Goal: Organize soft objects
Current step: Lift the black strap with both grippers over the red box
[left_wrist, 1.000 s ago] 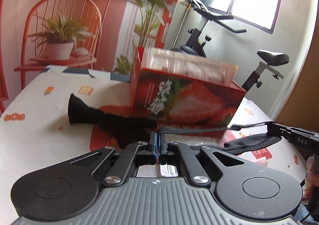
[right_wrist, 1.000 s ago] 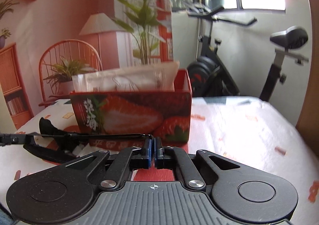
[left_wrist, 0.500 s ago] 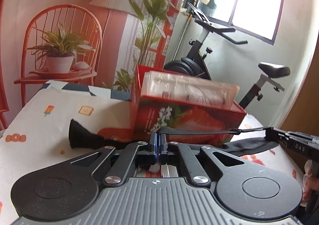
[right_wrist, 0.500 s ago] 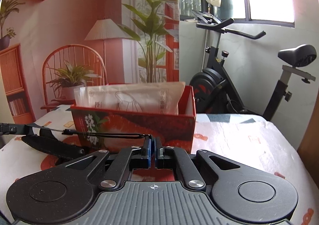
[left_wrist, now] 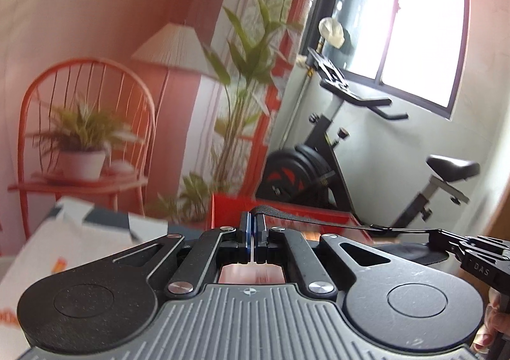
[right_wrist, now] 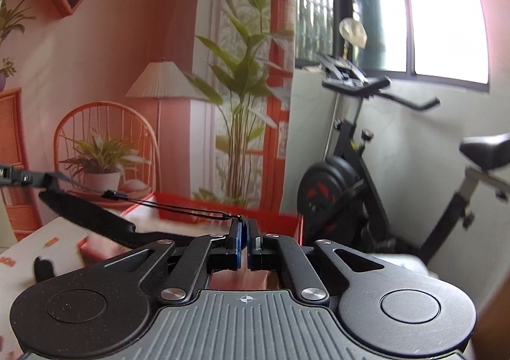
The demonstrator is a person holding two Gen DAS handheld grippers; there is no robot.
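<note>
A black eye mask hangs stretched between my two grippers, above the table. My left gripper (left_wrist: pixel 254 227) is shut on its flat black strap (left_wrist: pixel 306 219), which runs right to the other gripper. My right gripper (right_wrist: pixel 244 234) is shut on the thin black cord (right_wrist: pixel 178 208) of the same strap. The padded mask body (right_wrist: pixel 92 219) hangs to the left in the right wrist view and shows at the right in the left wrist view (left_wrist: pixel 411 253). The red strawberry box (left_wrist: pixel 287 212) sits just beyond and below both grippers; only its rim shows (right_wrist: pixel 223 213).
The white patterned tablecloth (left_wrist: pixel 79 239) lies at lower left. A black exercise bike (right_wrist: pixel 357 175) stands behind the table on the right. A wall mural with chair, lamp and plants fills the background.
Both grippers have risen with the mask strap held taut between them. The box has dropped low in both views and the mask body has lifted off the table.
</note>
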